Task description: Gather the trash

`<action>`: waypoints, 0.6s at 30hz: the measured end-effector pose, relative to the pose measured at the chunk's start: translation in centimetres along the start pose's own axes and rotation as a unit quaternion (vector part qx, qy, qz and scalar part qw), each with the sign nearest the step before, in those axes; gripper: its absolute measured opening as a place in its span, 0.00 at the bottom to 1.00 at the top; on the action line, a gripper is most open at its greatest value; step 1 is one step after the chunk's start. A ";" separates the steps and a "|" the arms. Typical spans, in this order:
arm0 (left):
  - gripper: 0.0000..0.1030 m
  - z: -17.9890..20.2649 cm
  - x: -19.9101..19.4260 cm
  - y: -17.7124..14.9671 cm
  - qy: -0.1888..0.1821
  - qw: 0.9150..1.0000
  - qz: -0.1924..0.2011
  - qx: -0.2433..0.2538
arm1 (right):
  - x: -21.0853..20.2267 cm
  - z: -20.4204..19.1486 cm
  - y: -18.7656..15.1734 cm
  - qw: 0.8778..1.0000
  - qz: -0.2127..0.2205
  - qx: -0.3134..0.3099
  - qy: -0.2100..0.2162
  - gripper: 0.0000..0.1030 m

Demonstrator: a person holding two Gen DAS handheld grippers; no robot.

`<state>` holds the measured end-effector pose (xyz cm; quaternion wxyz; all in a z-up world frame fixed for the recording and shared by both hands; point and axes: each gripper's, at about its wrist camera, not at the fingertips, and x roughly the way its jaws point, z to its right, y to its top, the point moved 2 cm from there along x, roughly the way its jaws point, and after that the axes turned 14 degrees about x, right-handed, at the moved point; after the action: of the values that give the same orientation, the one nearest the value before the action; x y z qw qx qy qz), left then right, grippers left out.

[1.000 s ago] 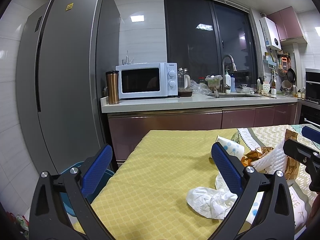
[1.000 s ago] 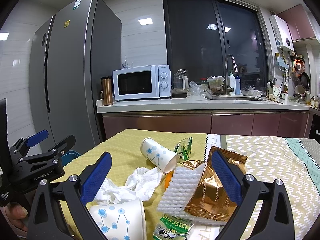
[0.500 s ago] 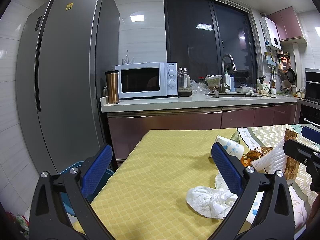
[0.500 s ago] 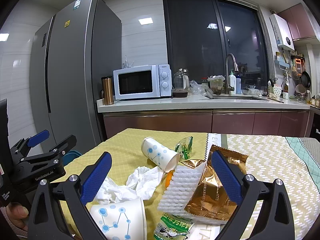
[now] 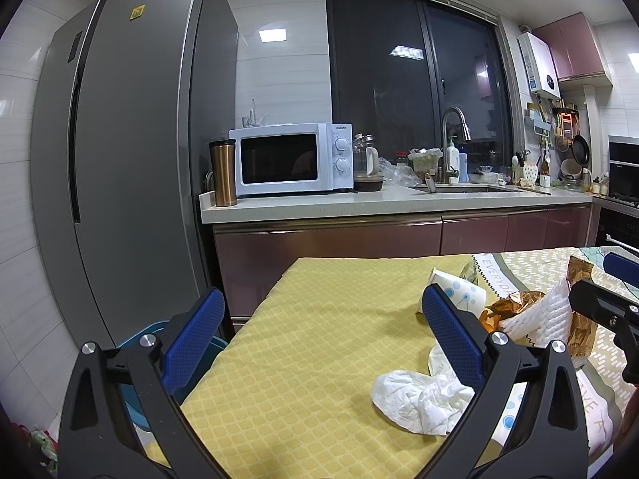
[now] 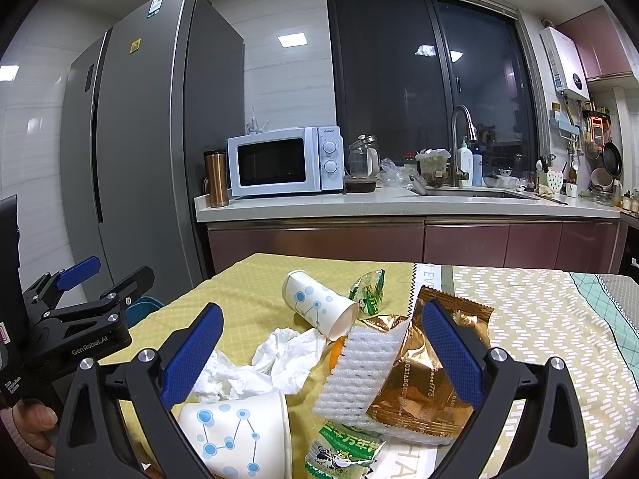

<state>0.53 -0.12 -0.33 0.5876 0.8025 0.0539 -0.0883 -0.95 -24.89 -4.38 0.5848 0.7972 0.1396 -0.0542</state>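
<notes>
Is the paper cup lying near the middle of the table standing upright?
No, the paper cup lies on its side on the yellow tablecloth, its open mouth facing the gold wrapper.

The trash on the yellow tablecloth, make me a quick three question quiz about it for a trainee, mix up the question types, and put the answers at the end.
1. True or false: the right gripper is shut on the gold wrapper.
2. Multiple choice: the paper cup further from the camera in the right wrist view is A) upright, B) lying on its side, C) stacked in the nearer cup.
3. Fill in: the white foam net lies partly on top of the ____ wrapper.

Key
1. False: both the right gripper and the left gripper are open and hold nothing.
2. B
3. gold
</notes>
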 end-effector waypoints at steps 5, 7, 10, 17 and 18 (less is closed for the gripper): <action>0.95 0.2 0.2 -0.7 -0.011 1.000 -0.005 0.005 | -0.3 0.3 -0.5 1.000 -0.016 -0.007 0.004 0.94; 0.95 0.4 0.2 -0.8 -0.020 1.000 -0.011 0.008 | -0.6 0.4 -0.8 1.000 -0.027 -0.007 0.010 0.94; 0.95 0.6 0.7 -1.0 -0.037 0.999 -0.022 0.012 | -0.8 0.7 -1.3 0.999 -0.048 -0.004 0.018 0.94; 0.95 1.8 3.0 -2.8 -0.124 0.989 -0.081 0.006 | 0.0 0.8 -3.5 0.990 -0.124 0.015 0.067 0.84; 0.95 1.9 3.4 -3.1 -0.135 0.987 -0.089 0.003 | 0.2 0.7 -3.8 0.988 -0.135 0.017 0.074 0.82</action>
<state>3.16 -1.08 -4.51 0.5765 0.7773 0.0455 -0.2478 -1.81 -24.52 -8.10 0.5463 0.7829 0.2879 -0.0756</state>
